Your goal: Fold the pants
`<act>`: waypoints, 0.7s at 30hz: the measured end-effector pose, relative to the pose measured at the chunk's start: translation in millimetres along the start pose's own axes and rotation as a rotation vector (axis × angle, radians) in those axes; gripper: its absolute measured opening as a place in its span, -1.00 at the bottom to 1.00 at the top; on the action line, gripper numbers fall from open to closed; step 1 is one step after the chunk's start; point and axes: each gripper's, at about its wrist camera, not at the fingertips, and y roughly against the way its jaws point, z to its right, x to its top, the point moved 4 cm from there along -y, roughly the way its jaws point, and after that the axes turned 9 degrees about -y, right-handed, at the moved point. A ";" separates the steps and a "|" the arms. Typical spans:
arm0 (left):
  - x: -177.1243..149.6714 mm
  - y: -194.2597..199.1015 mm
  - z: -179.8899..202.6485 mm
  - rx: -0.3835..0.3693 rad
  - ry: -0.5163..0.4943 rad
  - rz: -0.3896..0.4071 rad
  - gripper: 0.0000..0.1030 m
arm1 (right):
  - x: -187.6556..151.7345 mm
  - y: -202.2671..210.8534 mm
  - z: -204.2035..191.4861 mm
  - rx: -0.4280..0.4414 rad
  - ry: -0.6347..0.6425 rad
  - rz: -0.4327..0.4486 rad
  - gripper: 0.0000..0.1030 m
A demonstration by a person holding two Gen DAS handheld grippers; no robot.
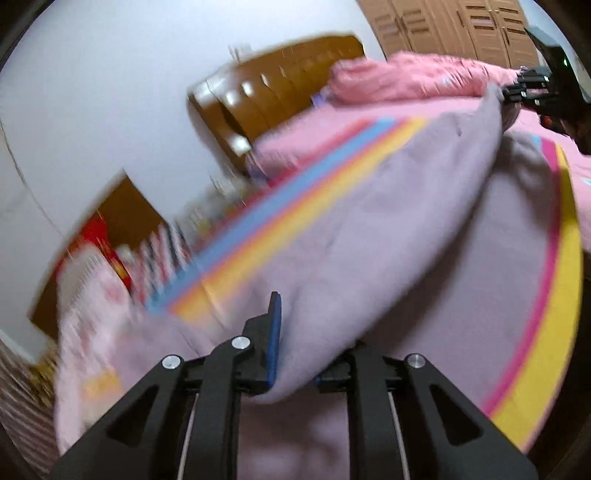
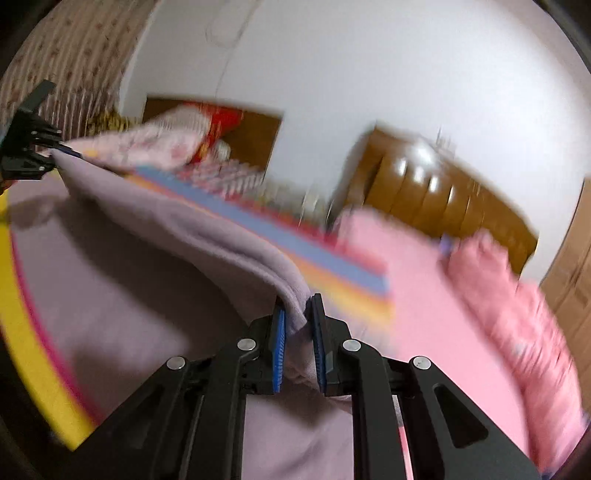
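Note:
Pale lilac pants [image 1: 369,229] are lifted above the bed, stretched between both grippers. My left gripper [image 1: 295,354] is shut on one end of the pants; the cloth bulges over its right finger. My right gripper [image 2: 298,332] is shut on the other end, the fabric pinched between its blue pads [image 2: 279,347]. The right gripper also shows at the top right of the left wrist view [image 1: 532,92], and the left gripper at the far left of the right wrist view [image 2: 33,151], each gripping the pants [image 2: 177,225]. Both views are motion-blurred.
A bed with a pink sheet [image 2: 413,295] with blue, orange and yellow stripes [image 1: 295,206] lies below. A crumpled pink quilt [image 1: 406,77] sits at the far end by a brown wooden headboard [image 2: 436,199]. Wooden wardrobe doors [image 1: 461,29] and a white wall stand behind.

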 end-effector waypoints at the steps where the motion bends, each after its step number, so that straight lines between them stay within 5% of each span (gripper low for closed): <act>1: -7.9 -7.1 7.8 -0.021 0.016 -0.028 -0.71 | -13.3 -5.0 -5.7 0.012 -0.019 -0.040 -0.71; 5: -29.1 -27.2 21.3 -0.088 0.141 -0.132 -0.62 | -22.9 -10.1 -10.6 0.012 -0.055 -0.142 -0.56; 7: -28.0 -18.4 12.2 -0.135 0.238 -0.117 0.05 | -20.2 4.8 -8.8 0.013 -0.062 -0.136 -0.08; 8: -29.1 -11.1 8.2 -0.147 0.282 -0.101 0.73 | -20.7 12.0 -5.0 0.004 -0.079 -0.130 0.15; 9: -30.0 4.2 3.6 -0.128 0.334 -0.055 0.97 | -21.4 21.1 -2.2 0.003 -0.105 -0.124 0.53; 12: -47.3 38.1 -0.1 -0.128 0.471 0.028 0.96 | -35.5 48.3 0.4 0.053 -0.263 -0.095 0.51; 13: -53.7 45.7 -4.2 -0.130 0.557 0.046 0.96 | -37.9 51.0 3.4 0.086 -0.352 -0.094 0.35; 16: -80.9 59.0 -11.2 -0.182 0.841 0.114 0.96 | -50.7 51.5 3.9 0.210 -0.635 -0.090 0.26; 21: -104.5 39.2 -18.7 -0.265 1.084 0.102 0.96 | -60.8 13.3 3.7 0.237 -0.833 -0.192 0.17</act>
